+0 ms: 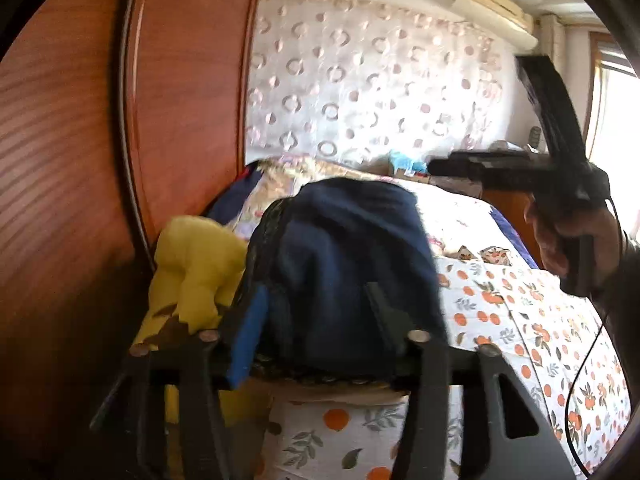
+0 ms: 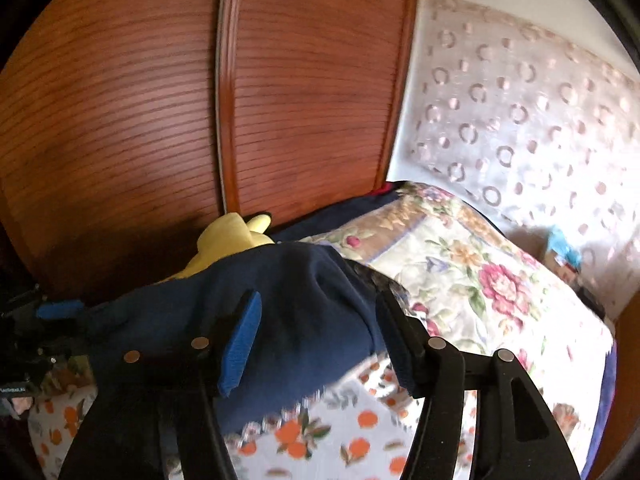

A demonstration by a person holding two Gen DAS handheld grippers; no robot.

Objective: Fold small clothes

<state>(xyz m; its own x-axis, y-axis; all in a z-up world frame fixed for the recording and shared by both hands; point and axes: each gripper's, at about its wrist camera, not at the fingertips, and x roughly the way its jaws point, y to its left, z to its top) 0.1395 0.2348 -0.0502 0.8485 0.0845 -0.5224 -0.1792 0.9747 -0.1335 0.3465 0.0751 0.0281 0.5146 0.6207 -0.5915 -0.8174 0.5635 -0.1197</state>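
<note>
A navy blue garment [image 1: 340, 264] lies bunched on the bed, with a black lace piece [image 1: 264, 232] at its left edge. My left gripper [image 1: 316, 316] is open, its blue-padded fingers [image 1: 250, 336] on either side of the navy cloth. My right gripper [image 2: 316, 336] is open too, jaws wide around the same navy garment [image 2: 256, 304]. In the left wrist view the right gripper's body [image 1: 516, 168] hovers above the bed in a hand. The left gripper's blue pad [image 2: 60, 309] shows at the far left of the right wrist view.
A yellow garment [image 1: 196, 272] lies beside the navy one, against a wooden louvred wardrobe [image 2: 120, 120]. The bed has an orange-print sheet [image 1: 540, 328] and a floral quilt [image 2: 472, 272]. A patterned curtain [image 1: 360, 80] hangs behind.
</note>
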